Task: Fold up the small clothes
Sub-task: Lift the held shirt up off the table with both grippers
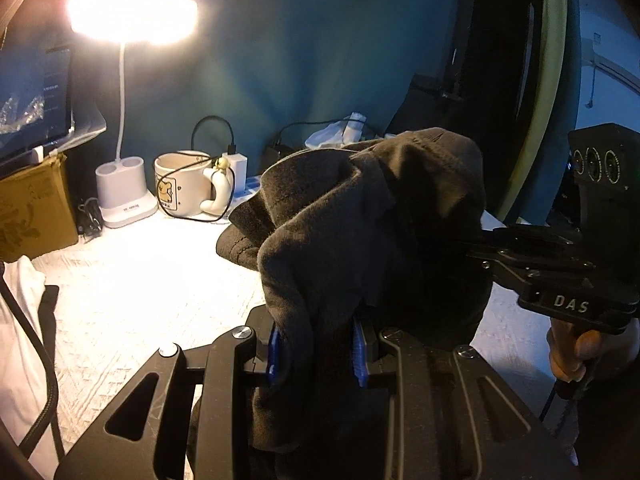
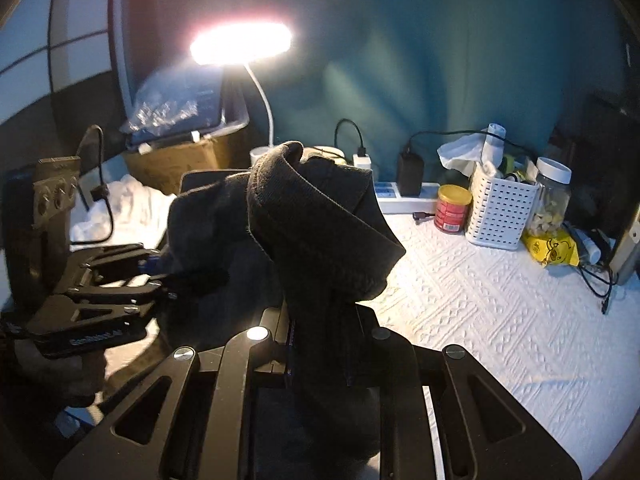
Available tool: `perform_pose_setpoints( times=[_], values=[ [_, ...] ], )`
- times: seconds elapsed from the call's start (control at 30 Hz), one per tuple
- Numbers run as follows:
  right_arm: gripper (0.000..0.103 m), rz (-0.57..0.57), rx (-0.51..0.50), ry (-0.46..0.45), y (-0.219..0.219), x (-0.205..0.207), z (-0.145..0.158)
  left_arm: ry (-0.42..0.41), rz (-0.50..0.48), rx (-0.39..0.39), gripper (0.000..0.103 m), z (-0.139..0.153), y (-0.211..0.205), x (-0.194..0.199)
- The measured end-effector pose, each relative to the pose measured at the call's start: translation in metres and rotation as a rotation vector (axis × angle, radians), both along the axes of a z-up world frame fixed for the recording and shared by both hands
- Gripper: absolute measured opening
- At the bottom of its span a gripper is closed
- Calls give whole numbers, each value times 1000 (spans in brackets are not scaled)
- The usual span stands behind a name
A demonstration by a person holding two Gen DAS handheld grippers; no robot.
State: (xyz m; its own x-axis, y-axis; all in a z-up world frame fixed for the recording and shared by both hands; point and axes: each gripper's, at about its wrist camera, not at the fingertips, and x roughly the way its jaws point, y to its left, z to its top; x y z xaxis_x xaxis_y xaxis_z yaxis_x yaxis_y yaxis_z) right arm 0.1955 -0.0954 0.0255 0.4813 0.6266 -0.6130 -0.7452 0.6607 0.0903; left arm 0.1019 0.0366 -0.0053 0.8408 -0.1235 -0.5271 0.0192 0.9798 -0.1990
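A dark grey garment (image 1: 368,216) hangs bunched up above the white textured table cover (image 1: 140,280). My left gripper (image 1: 316,352) is shut on its lower folds, with the cloth squeezed between the blue pads (image 1: 274,356). From the right, my right gripper (image 1: 476,240) bites into the same bundle, and a hand (image 1: 576,352) holds its grip. In the right wrist view the garment (image 2: 320,232), ribbed hem on top, rises out of my right gripper (image 2: 322,344), which is shut on it. My left gripper (image 2: 160,268) grips the cloth's left side.
A lit desk lamp (image 1: 124,200), a mug (image 1: 184,184) with a cable and a cardboard box (image 1: 32,208) stand at the back left. White cloth (image 1: 20,320) lies at the left edge. A power strip (image 2: 404,200), red can (image 2: 452,208), white basket (image 2: 500,212), jar (image 2: 552,196) and yellow packet (image 2: 554,250) line the back right.
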Motion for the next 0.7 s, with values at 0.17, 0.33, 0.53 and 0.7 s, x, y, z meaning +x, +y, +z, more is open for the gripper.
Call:
perform_pose_setpoints(
  times=[0.17,0.33,0.53,0.7],
  values=[
    [19,1,27,-24,-8,-14,15,-40,-7,11,26,12,-3,-14],
    [19,-1,57,-64,-15,-30,36,-87,-14,22,26,27,-7,-30],
    [19,-1,85,-121,-21,-51,59,-144,-23,38,26,48,-10,-47],
    [19,-3,105,-161,-25,-66,74,-188,-26,46,26,63,-10,-57]
  ],
)
